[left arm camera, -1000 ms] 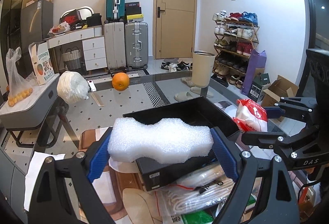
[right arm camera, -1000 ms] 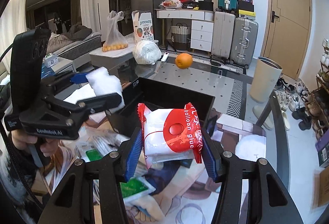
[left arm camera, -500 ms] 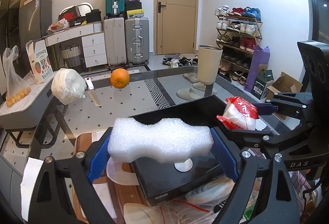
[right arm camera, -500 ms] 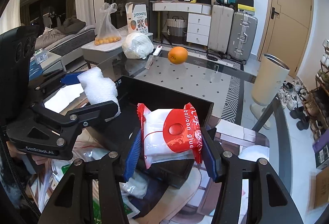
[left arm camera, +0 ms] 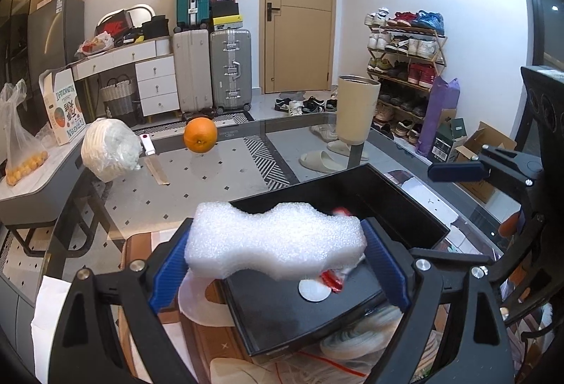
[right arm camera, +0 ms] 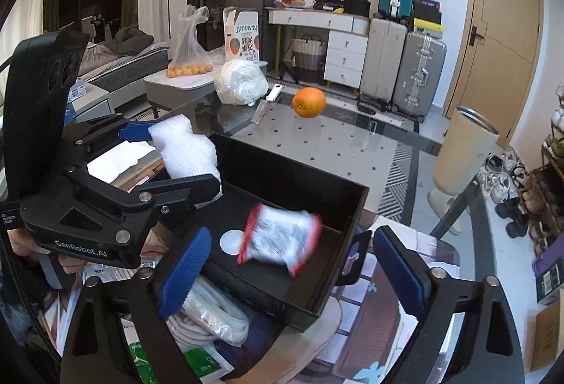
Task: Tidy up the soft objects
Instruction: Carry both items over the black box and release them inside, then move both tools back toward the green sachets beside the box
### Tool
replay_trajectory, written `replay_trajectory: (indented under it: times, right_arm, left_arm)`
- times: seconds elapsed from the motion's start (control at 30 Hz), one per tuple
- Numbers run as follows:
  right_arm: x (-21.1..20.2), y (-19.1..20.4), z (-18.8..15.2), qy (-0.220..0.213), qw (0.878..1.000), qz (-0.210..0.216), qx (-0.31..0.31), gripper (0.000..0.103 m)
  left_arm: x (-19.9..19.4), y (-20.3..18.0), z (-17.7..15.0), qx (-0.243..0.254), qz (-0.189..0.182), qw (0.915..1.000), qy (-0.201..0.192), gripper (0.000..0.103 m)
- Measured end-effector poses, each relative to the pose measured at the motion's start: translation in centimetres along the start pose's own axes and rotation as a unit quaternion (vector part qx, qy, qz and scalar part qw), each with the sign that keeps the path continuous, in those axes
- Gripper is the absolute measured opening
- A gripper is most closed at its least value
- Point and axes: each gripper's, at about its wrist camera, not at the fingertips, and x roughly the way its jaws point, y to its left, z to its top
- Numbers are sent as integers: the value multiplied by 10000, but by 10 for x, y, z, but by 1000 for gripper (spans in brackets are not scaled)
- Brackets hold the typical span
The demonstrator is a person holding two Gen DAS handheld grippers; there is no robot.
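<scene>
With the right tongs (right arm camera: 292,273) having just spread and the red-and-white packet (right arm camera: 278,237) lying free in the black box (right arm camera: 338,204) ahead of them, the left tongs (left arm camera: 278,259) pinch the white foam block (left arm camera: 275,245) over that box, unreleased.

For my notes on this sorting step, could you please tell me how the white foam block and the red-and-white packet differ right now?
The white foam block is clamped between the left gripper pads above the black box; the red-and-white packet is free inside it, blurred, below the right gripper, whose jaws have just been opening. The foam block is plain white; the packet has red edges. Both are soft items at the same box.
</scene>
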Motion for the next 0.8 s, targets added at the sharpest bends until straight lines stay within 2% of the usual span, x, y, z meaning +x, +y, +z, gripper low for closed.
replay_trajectory:
  times: [0.07, 0.1, 0.37, 0.8]
  right_arm:
    - [-2, 1, -1, -16, 10000, -66, 3, 101]
    - [-5, 1, -2, -34, 10000, -76, 15, 101]
    - [-26, -1, -14, -79, 9996, -130, 249, 102]
    - [-51, 15, -50, 168, 9992, 172, 334, 102]
  left_arm:
    - [-1, 0, -1, -17, -22, 10000, 23, 102]
    - [-2, 0, -1, -54, -51, 10000, 41, 103]
    - [-19, 4, 0, -236, -116, 9996, -39, 103]
    - [-63, -4, -24, -191, 38, 9998, -33, 103]
